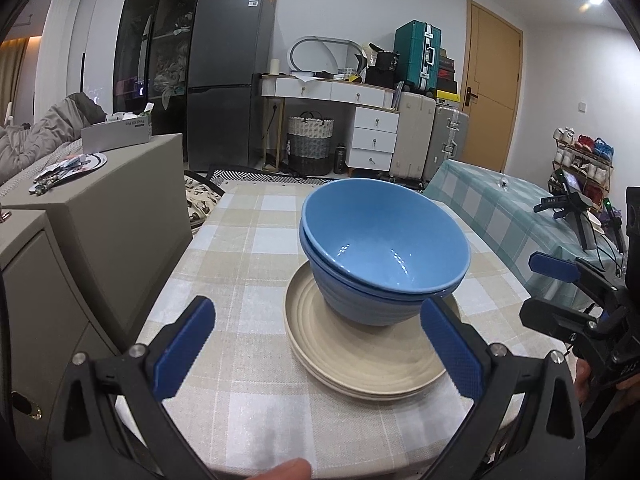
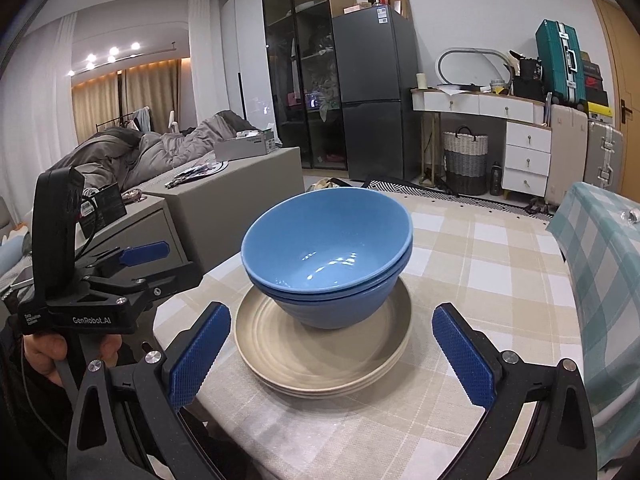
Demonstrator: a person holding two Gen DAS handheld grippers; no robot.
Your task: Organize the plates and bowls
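Observation:
Two nested blue bowls (image 1: 380,252) (image 2: 326,248) stand on a stack of beige plates (image 1: 360,356) (image 2: 320,360) on the checked table (image 1: 248,240) (image 2: 480,264). My left gripper (image 1: 316,320) is open and empty, just in front of the stack, its right fingertip near the bowls. It also shows at the left of the right wrist view (image 2: 144,252). My right gripper (image 2: 332,320) is open and empty, in front of the stack with its fingers on either side of the plates. It shows at the right edge of the left wrist view (image 1: 556,268).
A grey cabinet (image 1: 100,200) stands close to the table's left side. A second table with a teal checked cloth (image 1: 500,208) (image 2: 600,260) adjoins on the right. A fridge (image 1: 228,80), desk and suitcases are far behind.

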